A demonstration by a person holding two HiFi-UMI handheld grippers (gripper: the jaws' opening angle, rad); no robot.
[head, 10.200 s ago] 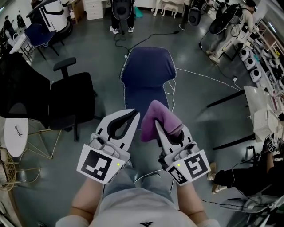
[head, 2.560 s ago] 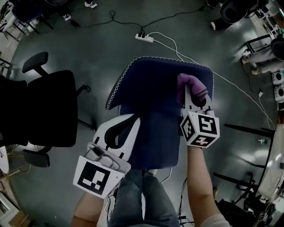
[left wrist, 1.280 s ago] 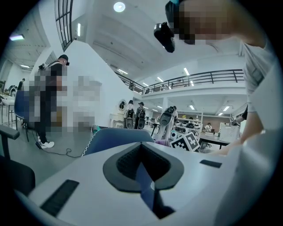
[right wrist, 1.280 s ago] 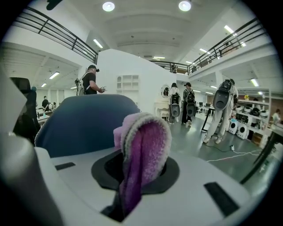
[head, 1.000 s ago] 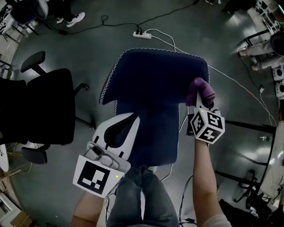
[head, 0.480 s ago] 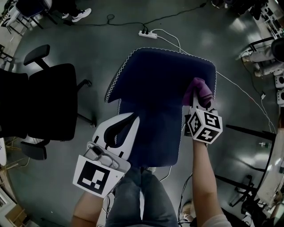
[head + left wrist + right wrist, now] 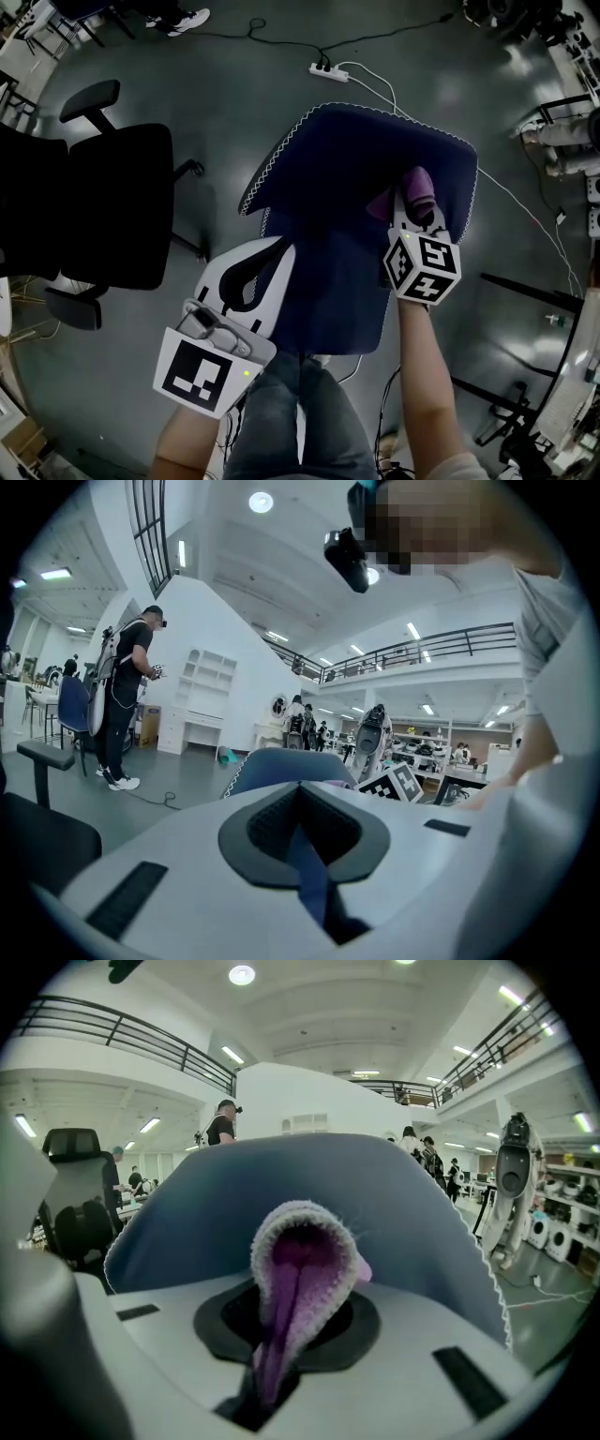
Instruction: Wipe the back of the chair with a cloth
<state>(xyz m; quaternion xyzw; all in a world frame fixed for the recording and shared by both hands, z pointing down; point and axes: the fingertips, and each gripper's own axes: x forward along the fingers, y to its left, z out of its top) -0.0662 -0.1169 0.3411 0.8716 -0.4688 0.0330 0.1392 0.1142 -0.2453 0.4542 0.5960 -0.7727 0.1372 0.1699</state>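
Well, black chair [image 7: 112,206] stands far left, apart. L gripper [image 7: 279,248] hangs w/ jaws together, nothing betw. them, by the left edge of the blue chair [image 7: 356,159]. R gripper [image 7: 412,208] is clamped on the purple cloth [image 7: 418,185], held against the blue chair's back, nr its right side.

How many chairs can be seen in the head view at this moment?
2. The navy chair stands at centre, with the right gripper holding a purple cloth at its back. A black office chair stands at left. Others may be cut off at the edges.
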